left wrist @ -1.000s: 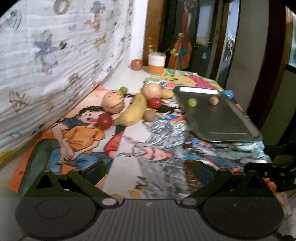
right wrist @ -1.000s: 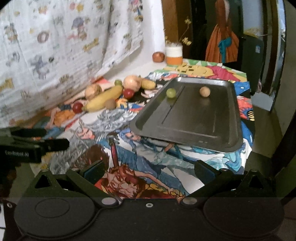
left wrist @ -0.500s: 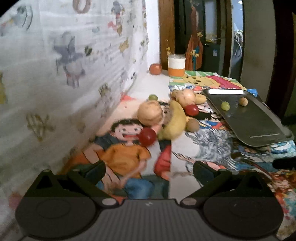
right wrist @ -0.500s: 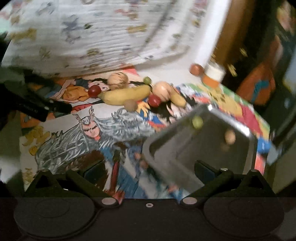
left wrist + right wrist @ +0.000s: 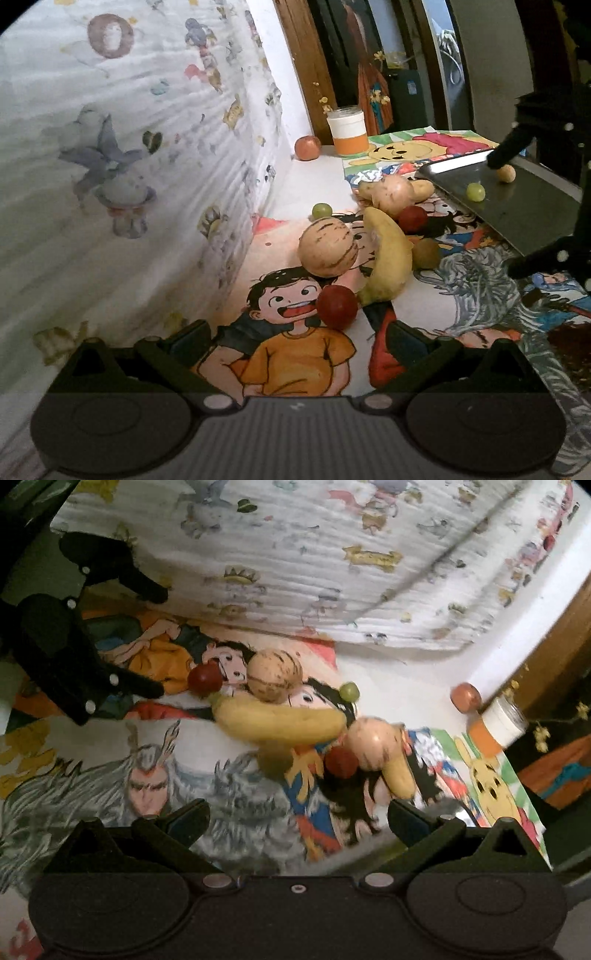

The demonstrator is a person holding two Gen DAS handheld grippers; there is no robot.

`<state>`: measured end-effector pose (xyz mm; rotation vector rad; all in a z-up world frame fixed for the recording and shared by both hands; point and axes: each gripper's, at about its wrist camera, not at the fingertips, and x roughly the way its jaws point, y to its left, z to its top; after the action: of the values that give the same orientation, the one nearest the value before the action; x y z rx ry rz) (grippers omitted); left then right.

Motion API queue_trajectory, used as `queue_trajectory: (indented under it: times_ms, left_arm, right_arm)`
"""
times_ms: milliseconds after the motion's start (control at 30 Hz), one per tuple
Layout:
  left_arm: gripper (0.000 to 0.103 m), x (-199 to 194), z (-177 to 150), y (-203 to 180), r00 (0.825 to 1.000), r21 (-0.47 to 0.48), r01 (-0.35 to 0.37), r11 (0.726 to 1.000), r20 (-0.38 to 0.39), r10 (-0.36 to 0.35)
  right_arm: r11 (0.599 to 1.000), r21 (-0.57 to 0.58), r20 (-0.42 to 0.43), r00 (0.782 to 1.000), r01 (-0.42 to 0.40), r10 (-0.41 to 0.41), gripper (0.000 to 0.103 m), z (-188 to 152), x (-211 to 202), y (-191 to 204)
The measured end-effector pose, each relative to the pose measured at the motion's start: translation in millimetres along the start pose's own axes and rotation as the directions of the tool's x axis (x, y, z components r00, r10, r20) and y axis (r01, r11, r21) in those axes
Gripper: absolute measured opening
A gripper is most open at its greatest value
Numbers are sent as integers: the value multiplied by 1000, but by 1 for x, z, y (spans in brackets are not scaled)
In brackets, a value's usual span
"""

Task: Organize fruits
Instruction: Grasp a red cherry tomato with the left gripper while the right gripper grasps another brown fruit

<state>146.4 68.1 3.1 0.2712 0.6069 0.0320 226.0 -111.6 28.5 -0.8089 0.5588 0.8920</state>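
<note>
- Left gripper (image 5: 297, 334), jaws spread and empty, points at the red fruit (image 5: 336, 307) at frame centre, likely lining up a pick.
- Right gripper (image 5: 297, 818), also spread and empty, faces the banana (image 5: 280, 722) amid the fruit pile.
- Only the left view shows the tray (image 5: 532, 206), right of frame, holding two small fruits.

Left gripper (image 5: 297, 334): matte black, two angular fingers (image 5: 192, 338) with dark blue inner pads; ribbed grey base plate, round black discs either side, two silver screws. Right gripper (image 5: 297, 816): same build, smooth black base, small centre screw. Seen from outside, black frame dotted with pale screw heads.
</note>
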Motion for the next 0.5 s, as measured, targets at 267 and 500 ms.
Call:
queue_trajectory:
  times_ms: [267, 500]
  left_arm:
    - [100, 13, 1, -7, 999, 102, 13, 995, 42, -18]
    - [85, 24, 0, -2, 997, 77, 74, 994, 27, -76]
  right_arm:
    - [997, 29, 104, 993, -67, 63, 88, -2, 22, -11]
    - [990, 66, 145, 983, -126, 116, 66, -4, 34, -16]
